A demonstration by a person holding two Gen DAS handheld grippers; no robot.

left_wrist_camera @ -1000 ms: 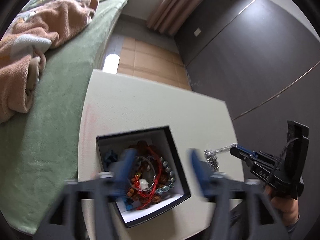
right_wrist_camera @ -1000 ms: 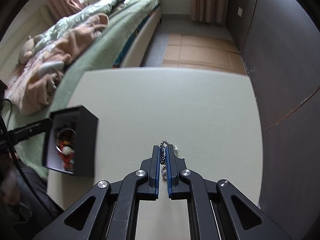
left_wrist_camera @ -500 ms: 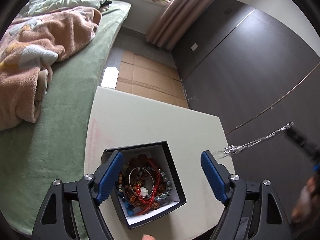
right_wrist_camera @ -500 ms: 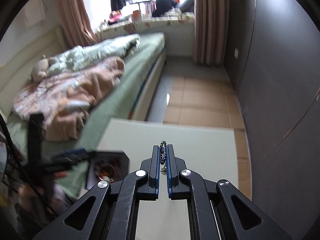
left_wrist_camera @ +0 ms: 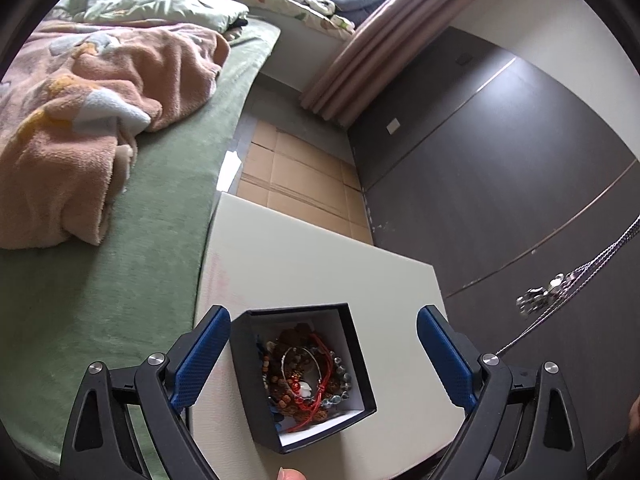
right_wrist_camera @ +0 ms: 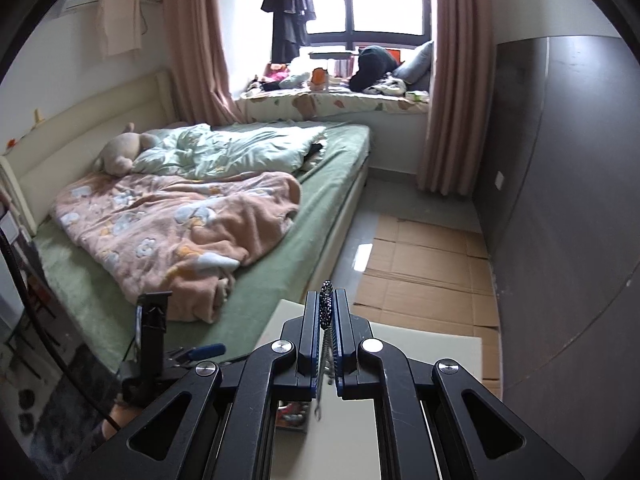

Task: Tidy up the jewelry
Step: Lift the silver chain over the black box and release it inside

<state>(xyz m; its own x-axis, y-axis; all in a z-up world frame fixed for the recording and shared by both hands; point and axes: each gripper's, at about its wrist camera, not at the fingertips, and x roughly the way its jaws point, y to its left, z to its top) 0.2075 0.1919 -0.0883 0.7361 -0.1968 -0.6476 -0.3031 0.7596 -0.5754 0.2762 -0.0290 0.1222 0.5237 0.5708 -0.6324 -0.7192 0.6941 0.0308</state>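
An open black jewelry box (left_wrist_camera: pixel 362 380) with a white lining sits on the cream table (left_wrist_camera: pixel 304 264). It holds a tangle of bead bracelets, a red cord (left_wrist_camera: pixel 320 376) and a silver bangle. My left gripper (left_wrist_camera: pixel 324 360) is open, its blue pads either side of the box and above it. My right gripper (right_wrist_camera: pixel 327 312) is shut on a silver chain necklace (right_wrist_camera: pixel 326 308), lifted high above the table. The chain hangs in the air at the right of the left wrist view (left_wrist_camera: pixel 568 284). The box shows partly under the right gripper (right_wrist_camera: pixel 292 412).
A green bed (left_wrist_camera: pixel 100 280) with a pink blanket (left_wrist_camera: pixel 80 112) runs along the table's left edge. Flattened cardboard (left_wrist_camera: pixel 300 184) covers the floor beyond the table. A dark wall (left_wrist_camera: pixel 500 160) stands to the right. The left gripper also shows in the right wrist view (right_wrist_camera: pixel 200 350).
My right gripper has lifted the chain off the table and raised it high. My left gripper has risen slightly above the box and stays open.
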